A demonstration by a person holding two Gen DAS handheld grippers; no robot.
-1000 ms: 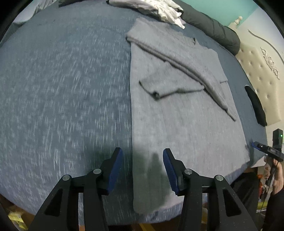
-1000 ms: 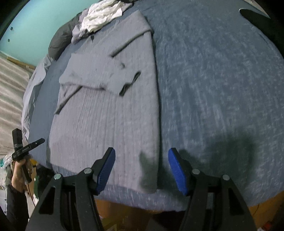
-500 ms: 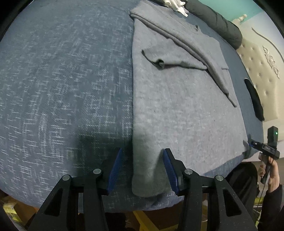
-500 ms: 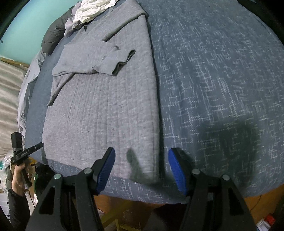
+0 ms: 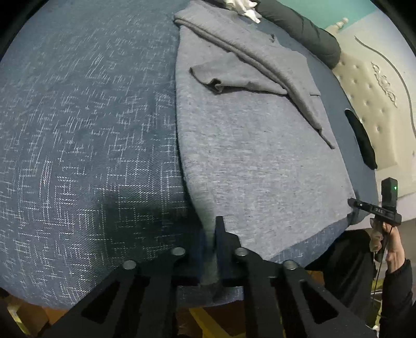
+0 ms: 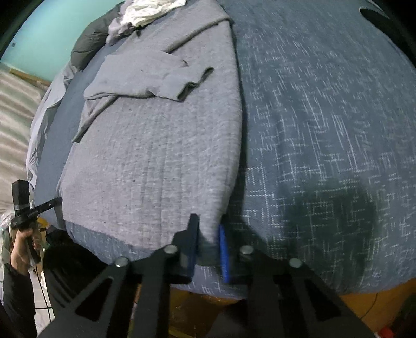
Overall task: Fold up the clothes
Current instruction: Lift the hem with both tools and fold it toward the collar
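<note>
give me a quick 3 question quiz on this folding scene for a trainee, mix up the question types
1. True or false: the left gripper is shut on a hem corner of the grey sweater.
2. Multiple choice: where do the sweater's sleeves lie? A) hanging off the bed B) folded across its body C) under the white clothes
3. Fill in: the right gripper grips the sweater at its ____ edge, nearest the camera.

Key: 1 true; 2 B; 3 bottom. The sweater lies on the blue bedspread, with white clothes piled beyond it.
</note>
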